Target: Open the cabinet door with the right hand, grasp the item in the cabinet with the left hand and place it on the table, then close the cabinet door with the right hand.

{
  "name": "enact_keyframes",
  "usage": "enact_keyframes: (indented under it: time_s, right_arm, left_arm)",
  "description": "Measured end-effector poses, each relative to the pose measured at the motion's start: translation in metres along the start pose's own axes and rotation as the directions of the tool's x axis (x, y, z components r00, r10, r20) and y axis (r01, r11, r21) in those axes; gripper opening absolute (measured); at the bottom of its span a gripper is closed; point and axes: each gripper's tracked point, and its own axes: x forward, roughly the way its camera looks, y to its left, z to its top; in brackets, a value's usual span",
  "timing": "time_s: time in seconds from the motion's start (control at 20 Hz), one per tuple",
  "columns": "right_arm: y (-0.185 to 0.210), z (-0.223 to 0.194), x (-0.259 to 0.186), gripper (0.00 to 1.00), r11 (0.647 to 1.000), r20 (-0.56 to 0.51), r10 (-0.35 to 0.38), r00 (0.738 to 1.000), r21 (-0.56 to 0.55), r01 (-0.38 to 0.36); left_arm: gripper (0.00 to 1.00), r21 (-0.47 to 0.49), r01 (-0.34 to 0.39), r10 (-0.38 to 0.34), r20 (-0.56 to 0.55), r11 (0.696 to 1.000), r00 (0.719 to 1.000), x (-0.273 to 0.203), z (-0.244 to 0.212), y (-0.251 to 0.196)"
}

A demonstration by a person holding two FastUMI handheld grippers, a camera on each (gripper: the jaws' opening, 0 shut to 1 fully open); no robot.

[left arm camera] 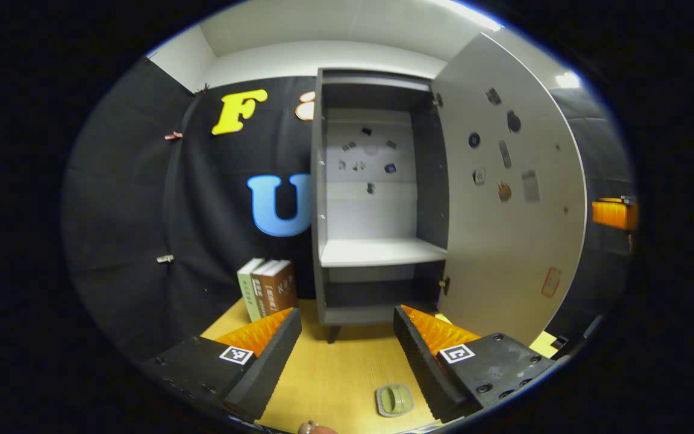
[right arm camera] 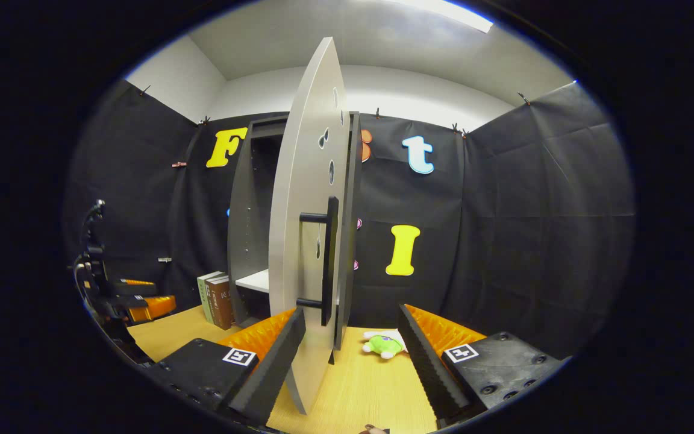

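The dark grey cabinet (left arm camera: 377, 199) stands open, its pale shelf (left arm camera: 380, 251) bare. Its light door (left arm camera: 509, 211) is swung out to the right. A small olive-green item (left arm camera: 394, 399) lies on the wooden table (left arm camera: 335, 367), low between the fingers of my left gripper (left arm camera: 347, 313), which is open and holds nothing. In the right gripper view the door (right arm camera: 305, 241) is seen edge-on with its black bar handle (right arm camera: 325, 259). My right gripper (right arm camera: 352, 311) is open, with the door's lower edge just inside its left finger (right arm camera: 275, 349).
Three books (left arm camera: 267, 288) stand left of the cabinet. A green and white plush toy (right arm camera: 384, 345) lies on the table to the cabinet's right. The other gripper (left arm camera: 615, 214) shows beyond the door, and the left one (right arm camera: 136, 301) at the far left.
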Motion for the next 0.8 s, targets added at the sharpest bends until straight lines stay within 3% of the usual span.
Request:
enact_keyframes:
  time_s: [0.3,0.45,0.5,0.6,0.8]
  right_arm:
    - [0.004,0.007,0.022,0.95,0.998,0.011,0.03,0.999,0.048,-0.03]
    - [0.008,0.006,0.024,0.95,0.997,0.002,0.032,0.999,0.064,-0.032]
    - [0.011,0.006,0.026,0.9,0.997,0.0,0.034,0.999,0.068,-0.034]
    - [0.02,0.008,0.03,0.95,0.997,-0.001,0.049,0.999,0.059,-0.049]
    - [0.087,0.005,0.041,0.96,0.982,0.003,0.16,0.987,0.098,-0.159]
  left_arm:
    - [0.96,0.065,0.057,-0.058,0.026,0.996,0.998,-0.026,0.049,0.013]
    - [0.96,0.016,0.067,-0.068,0.039,0.998,0.997,-0.034,0.055,0.017]
    - [0.97,-0.005,0.071,-0.071,0.028,0.997,0.997,-0.036,0.052,0.017]
    - [0.96,-0.011,0.053,-0.053,0.008,0.999,0.999,-0.038,0.046,0.025]
    - [0.96,-0.018,0.035,-0.035,-0.009,0.999,0.999,-0.045,0.034,0.029]
